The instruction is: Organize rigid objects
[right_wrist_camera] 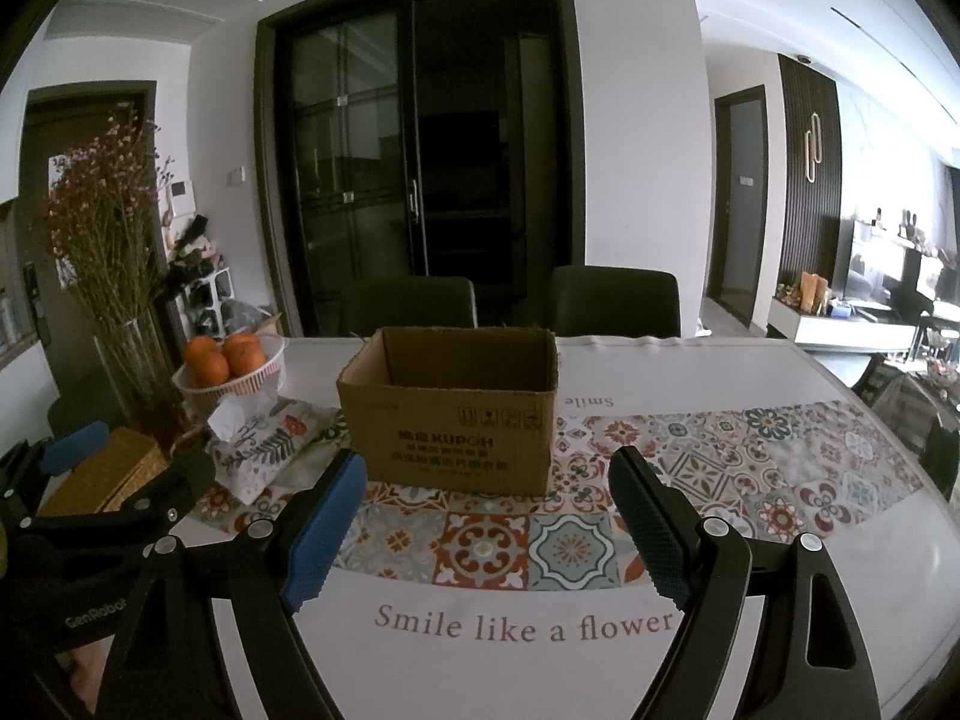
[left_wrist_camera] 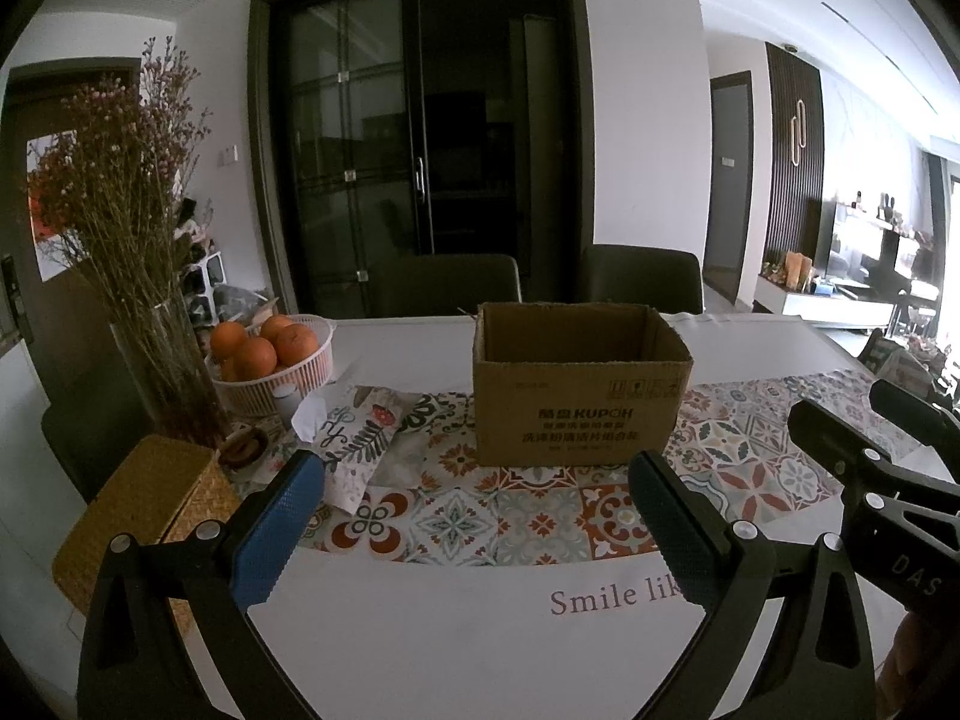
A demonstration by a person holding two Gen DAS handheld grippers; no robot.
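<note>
An open brown cardboard box stands upright on the patterned tablecloth, ahead of both grippers; it also shows in the right wrist view. Its inside is mostly hidden. My left gripper is open and empty, hovering above the table short of the box. My right gripper is open and empty, also short of the box. The right gripper's body shows at the right of the left wrist view; the left gripper's body shows at the left of the right wrist view.
A white basket of oranges, a glass vase of dried flowers, a woven box, a floral tissue pack and a small dish stand at the left. Two dark chairs stand behind the table.
</note>
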